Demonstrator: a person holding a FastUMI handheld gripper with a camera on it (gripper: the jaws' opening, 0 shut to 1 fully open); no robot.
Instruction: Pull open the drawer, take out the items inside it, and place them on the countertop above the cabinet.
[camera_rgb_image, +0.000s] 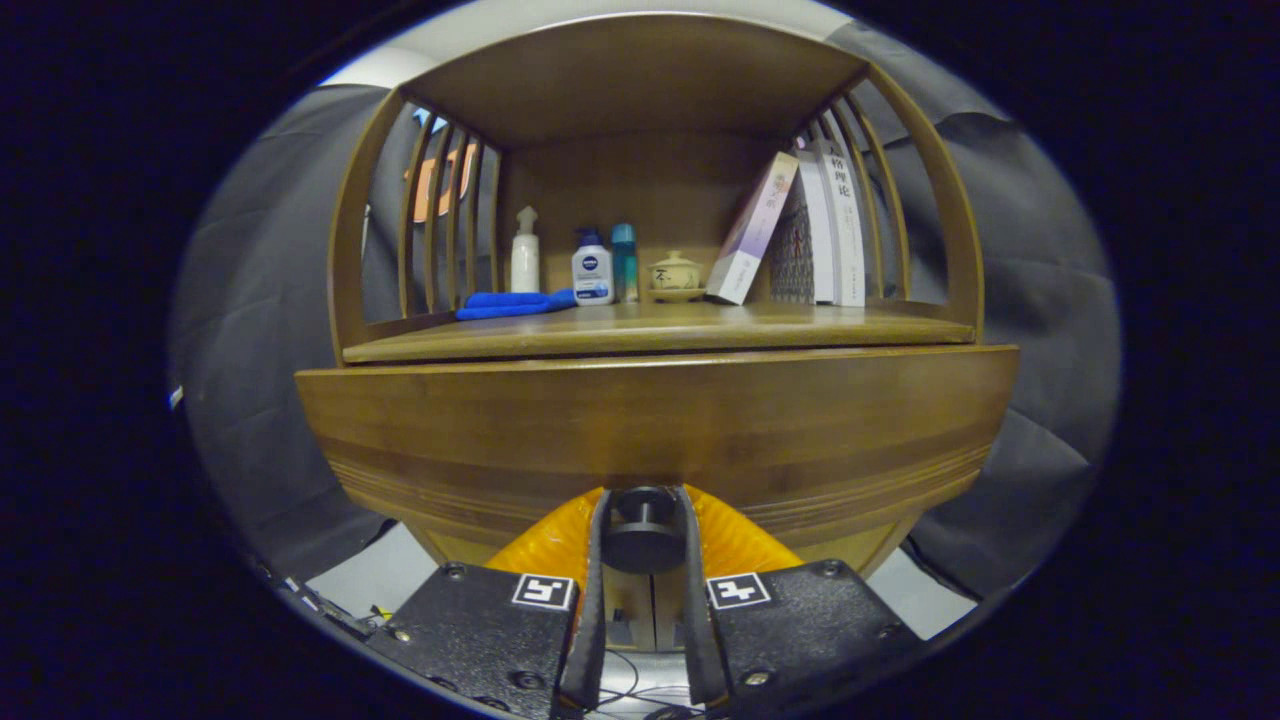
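A wooden cabinet fills the scene, seen head-on from a hand-held gripper (643, 520). Its two fingers stand close together, clamped on the dark round knob (642, 535) of the drawer (655, 430), one finger pressing each side. The knob sits low on the middle of the drawer front, directly between the fingertips. The drawer front runs wide, left to right, across the fingers' line, so the pull would need to come straight back along the fingers, toward the holder. The drawer looks shut or barely started; its inside, and whatever lies in it, cannot be seen.

Just above the drawer's top edge lies the countertop (700, 335). Near its back edge stand a white spray bottle (525, 250), a white lotion bottle (592, 268) with a blue logo too small to read surely, a teal bottle (625, 262) and a small lidded ceramic pot (675, 275). A folded blue cloth (510, 304) lies toward the left edge. Books (800, 235) lean at the right edge; one spine carries Chinese characters.
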